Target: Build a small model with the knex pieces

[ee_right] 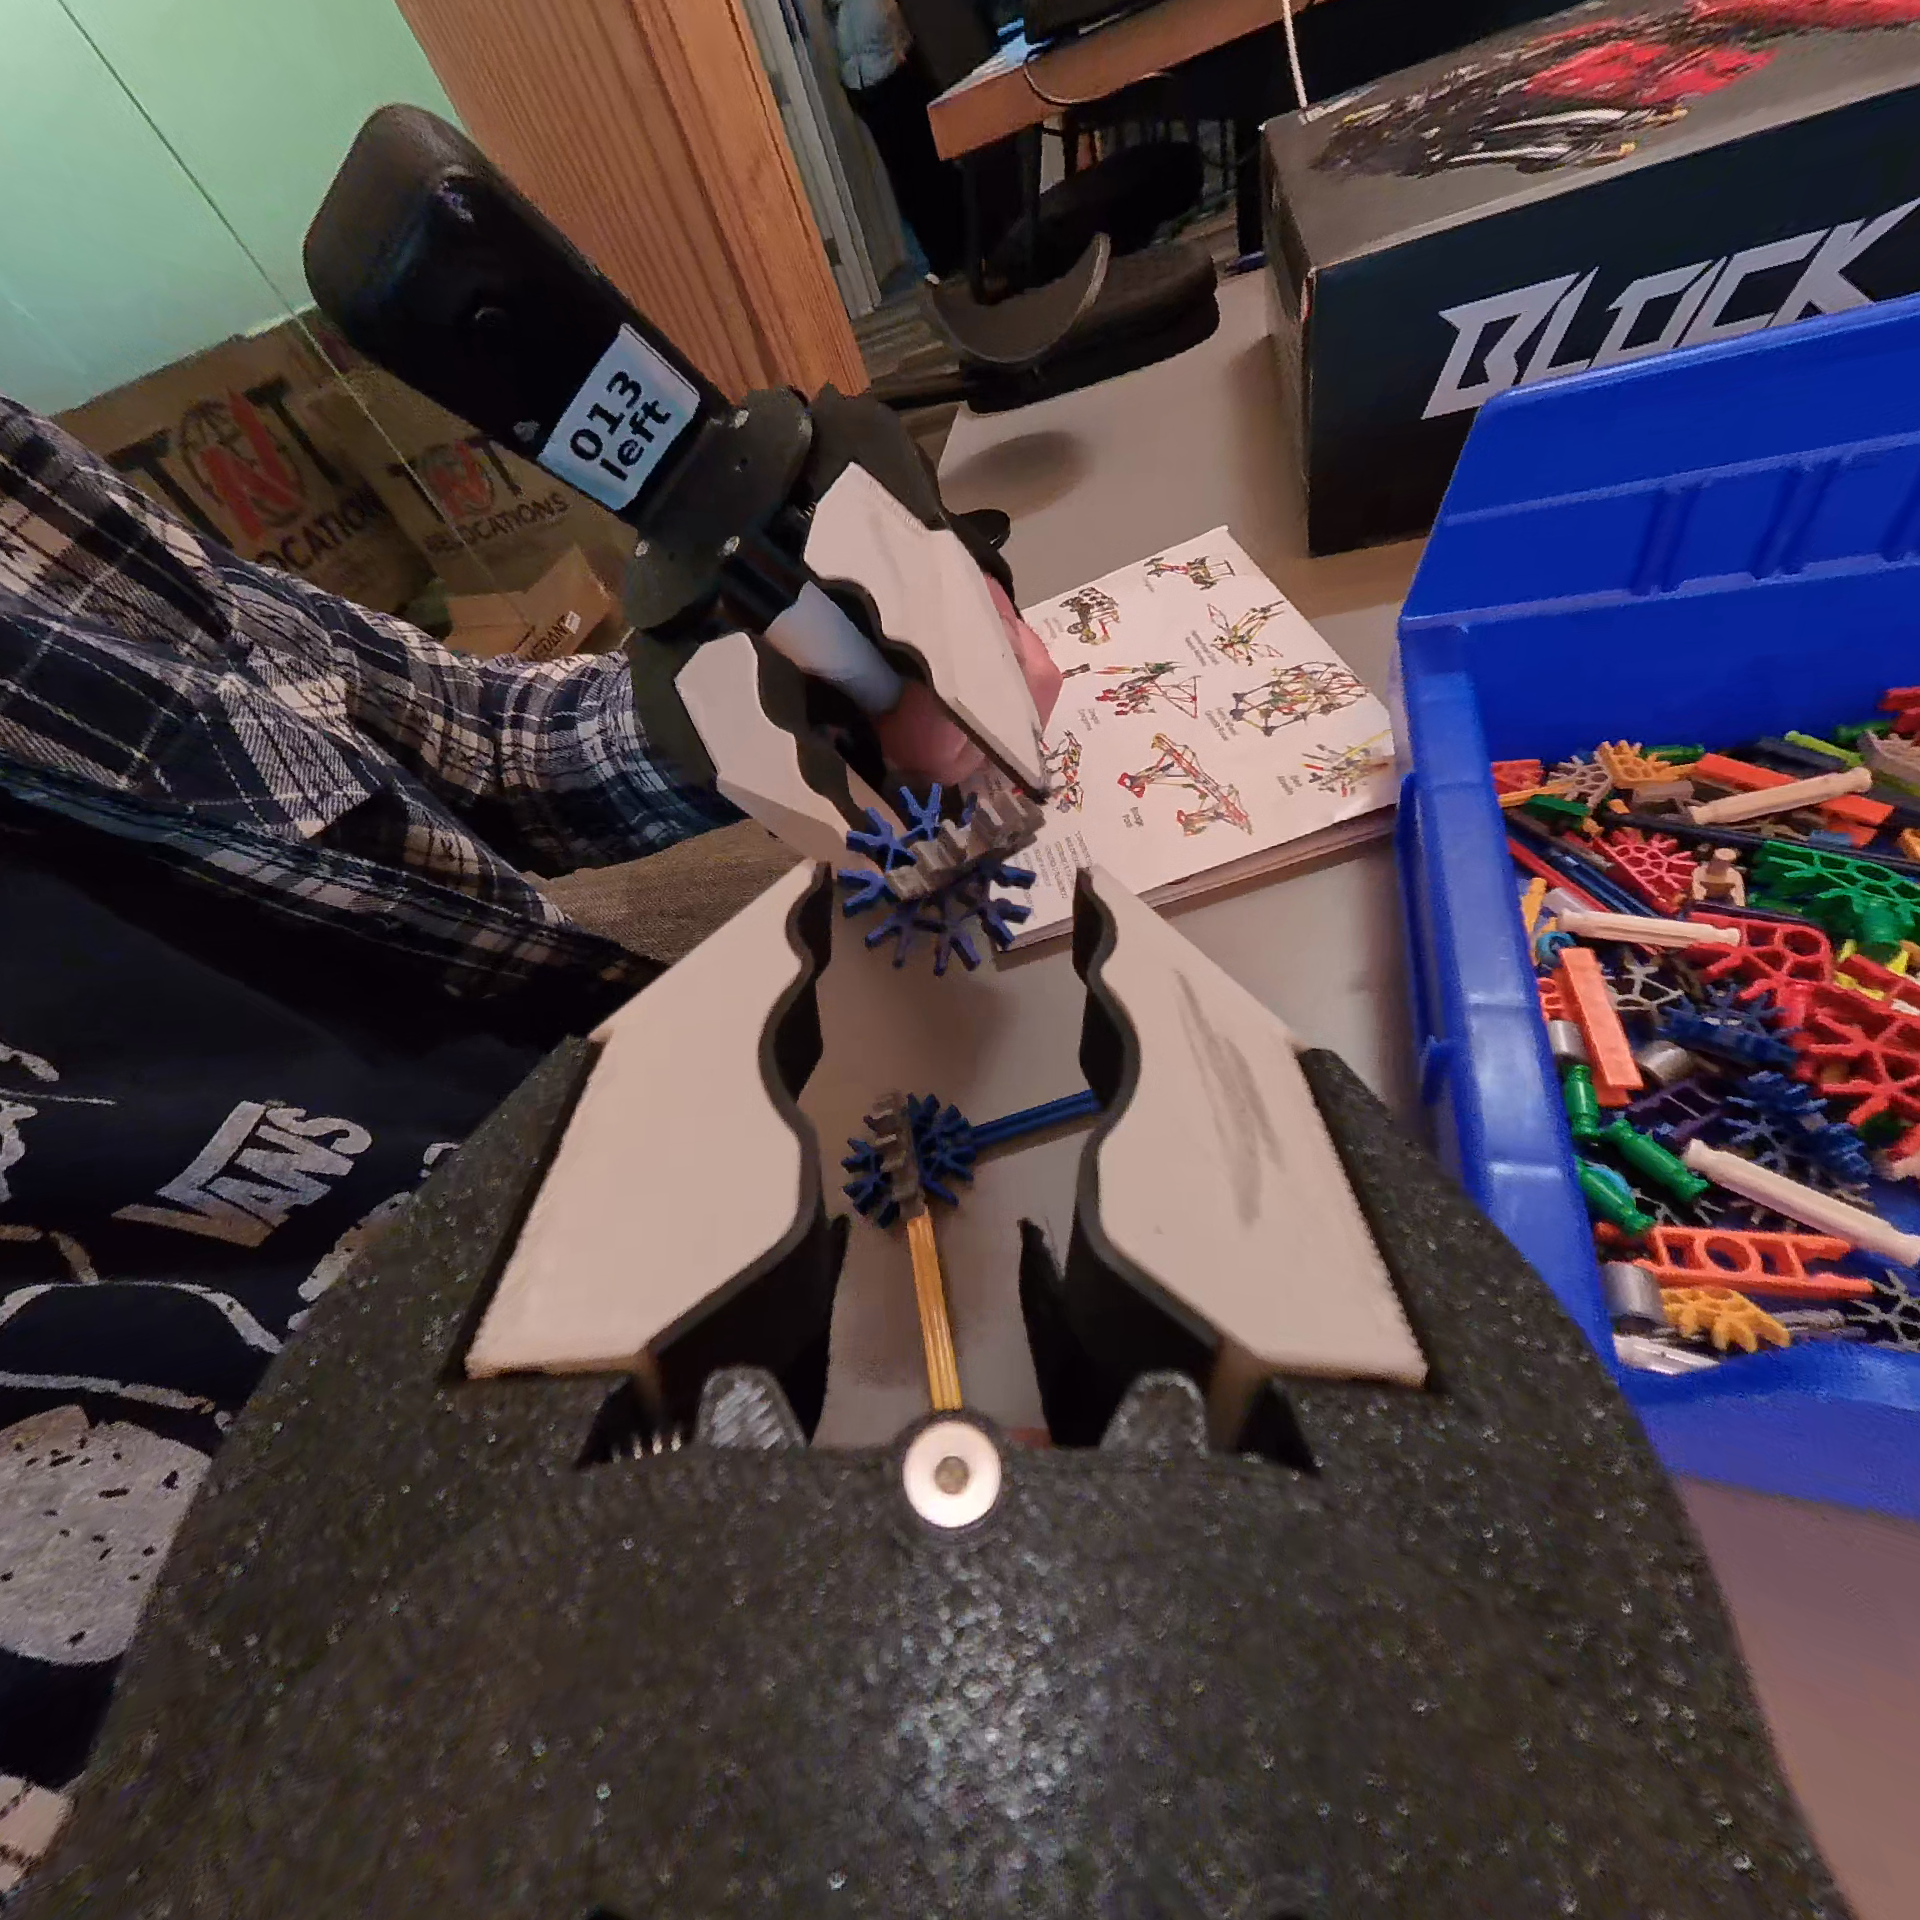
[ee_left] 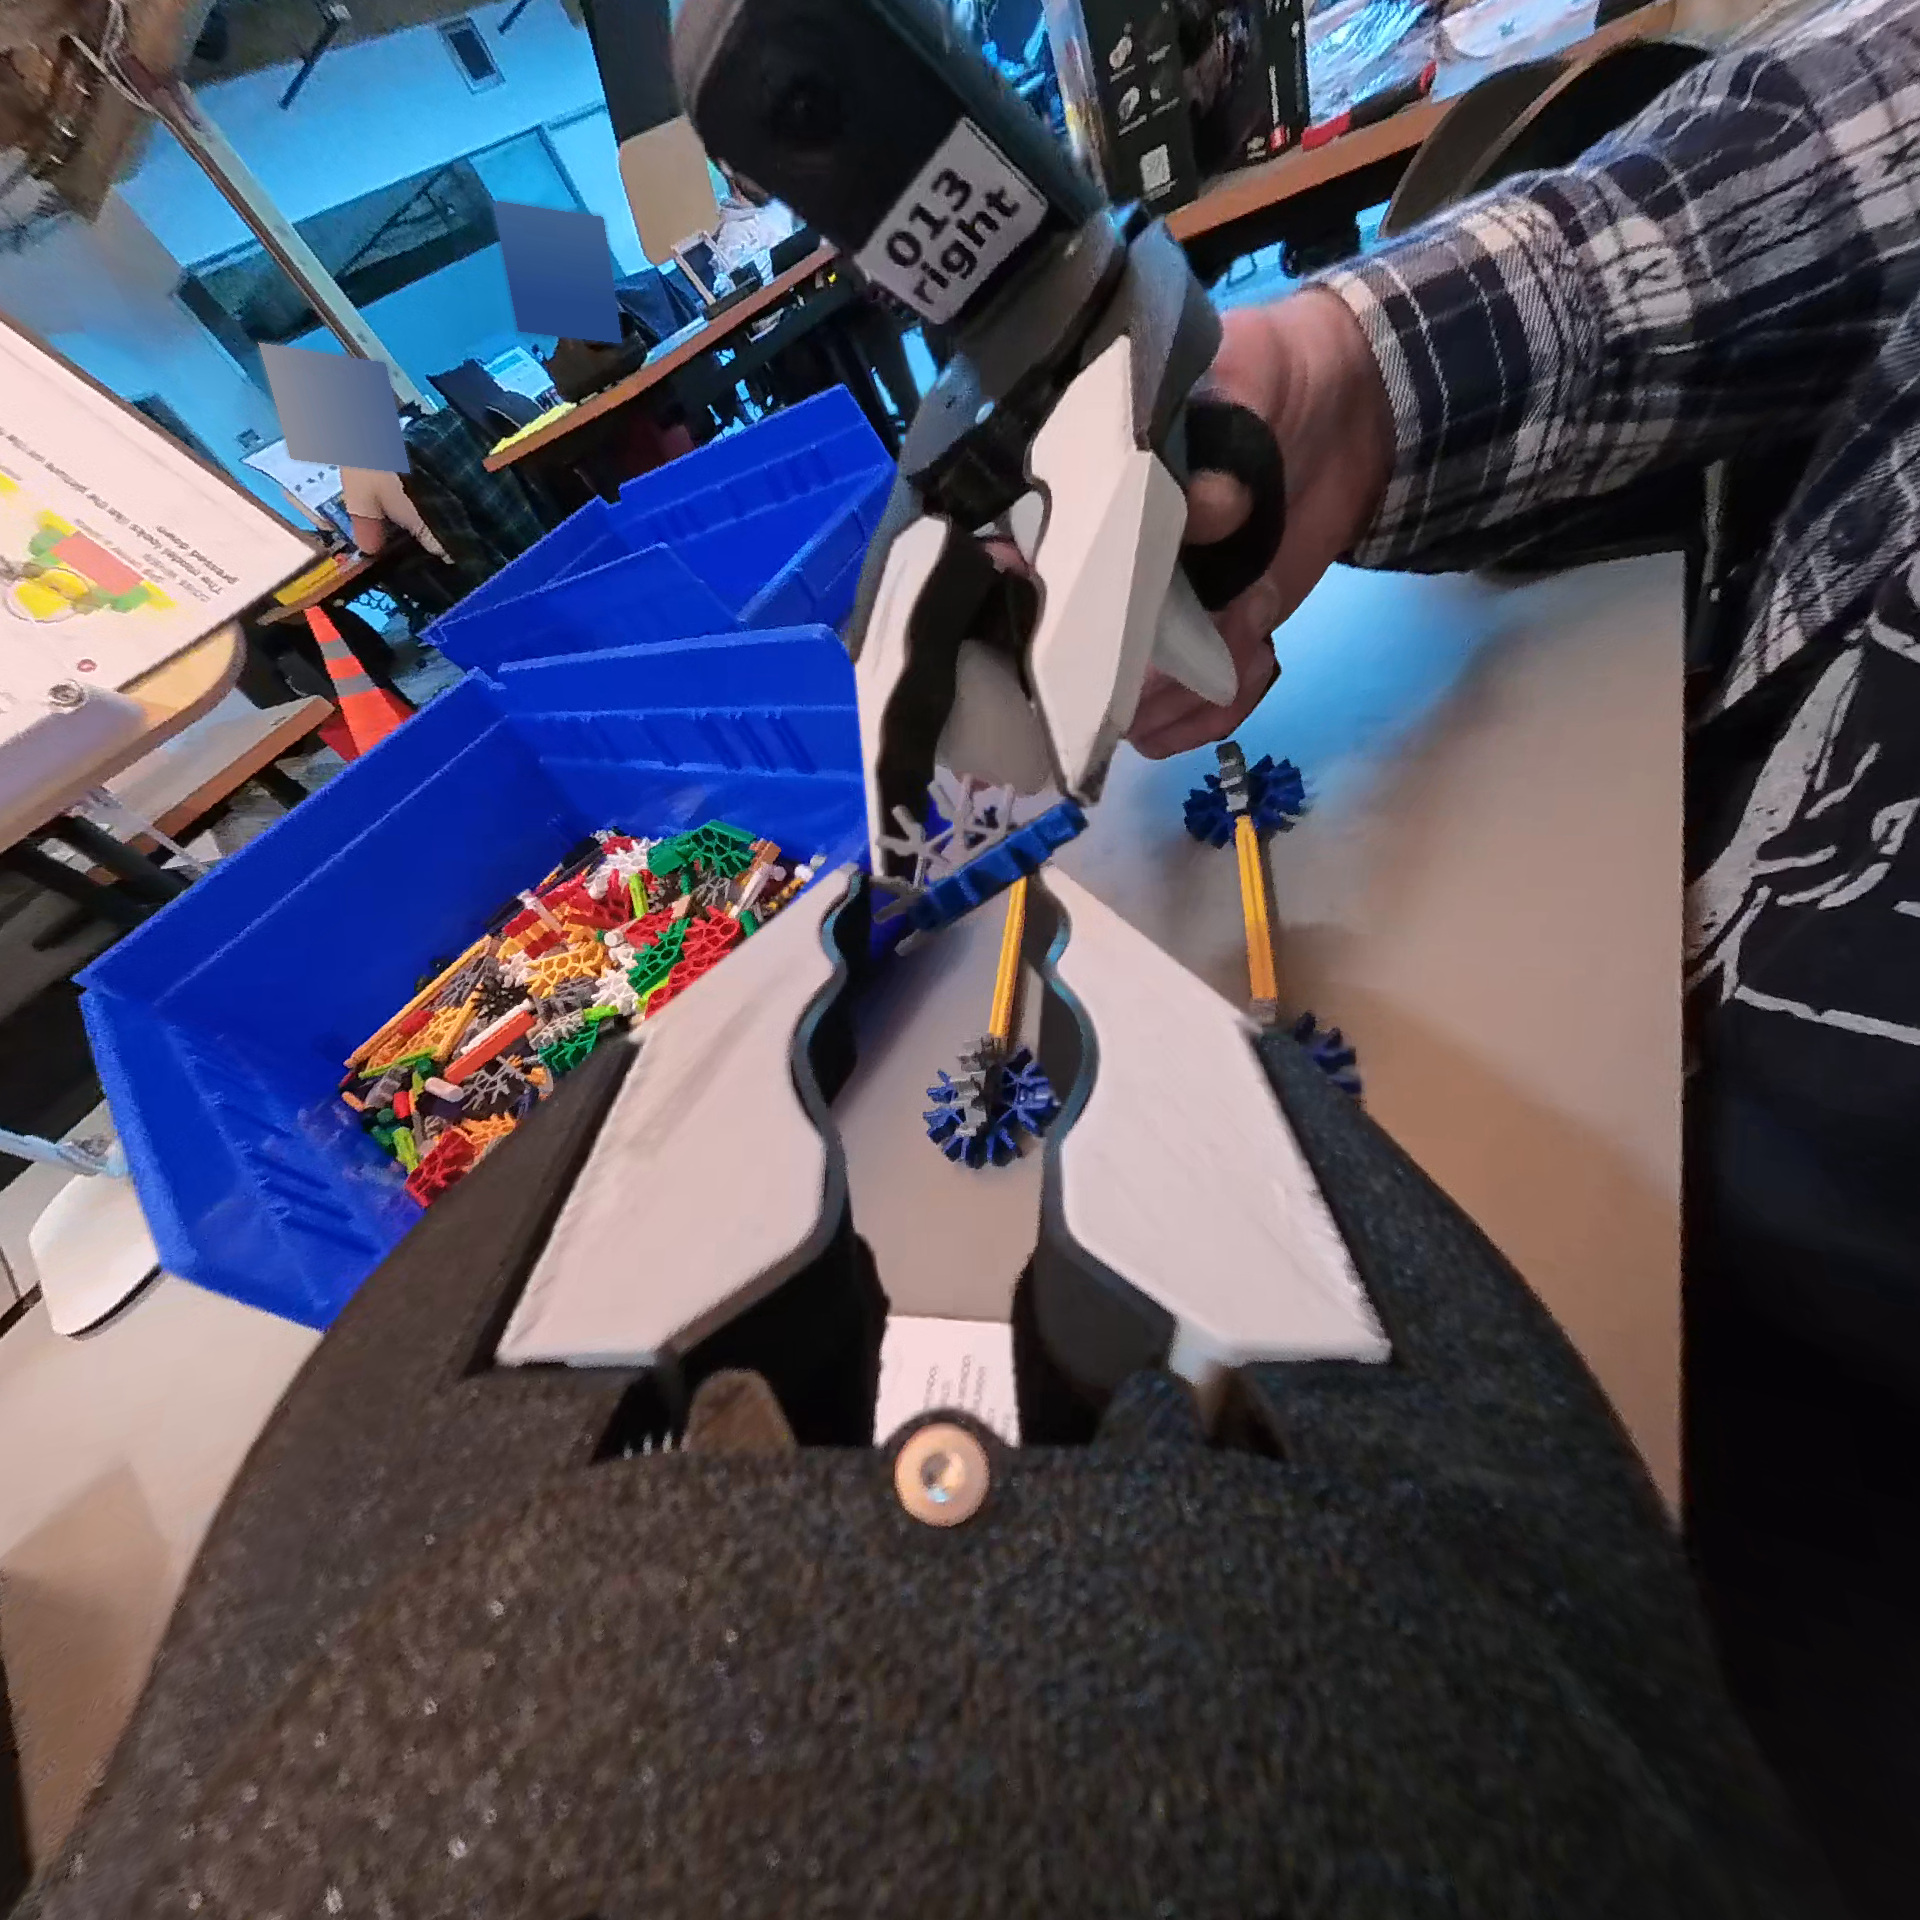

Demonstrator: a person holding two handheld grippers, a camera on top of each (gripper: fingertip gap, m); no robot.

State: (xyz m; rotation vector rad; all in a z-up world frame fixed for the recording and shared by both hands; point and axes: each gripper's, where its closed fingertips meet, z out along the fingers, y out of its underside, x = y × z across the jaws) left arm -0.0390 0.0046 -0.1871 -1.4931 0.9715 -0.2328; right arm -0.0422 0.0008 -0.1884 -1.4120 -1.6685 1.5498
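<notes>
Left gripper (ee_left: 951,883): fingers partly closed, tips set on either side of a connector pair (ee_left: 977,873), a blue snowflake-shaped piece slotted into a grey one. The pair is off the bench (ee_left: 1455,935), in the air right at the fingertips. From the right wrist view the grey piece spans from one left fingertip to the other, so this reads as a grip.

Right gripper (ee_right: 951,888): comes in from the opposite side, fingers spread about as wide as the blue piece, tips flanking the same pair. Whether its pads actually press on the piece, I cannot tell.

Below and between the right fingers, lying on the bench: a second blue-and-grey hub (ee_right: 904,1153) with a yellow rod (ee_right: 930,1309) running back toward the palm and a blue rod (ee_right: 1034,1117) going off under the right-hand finger. In the left wrist view a further yellow rod (ee_left: 1255,914) with its own hub lies to the right of the left fingers.

Blue bin (ee_right: 1475,935) of mixed coloured pieces: right of the right fingers, left of the left fingers. An open booklet (ee_right: 1195,675) of model drawings lies beyond the right fingertips, and a black box (ee_right: 1558,312) sits farther behind it.
</notes>
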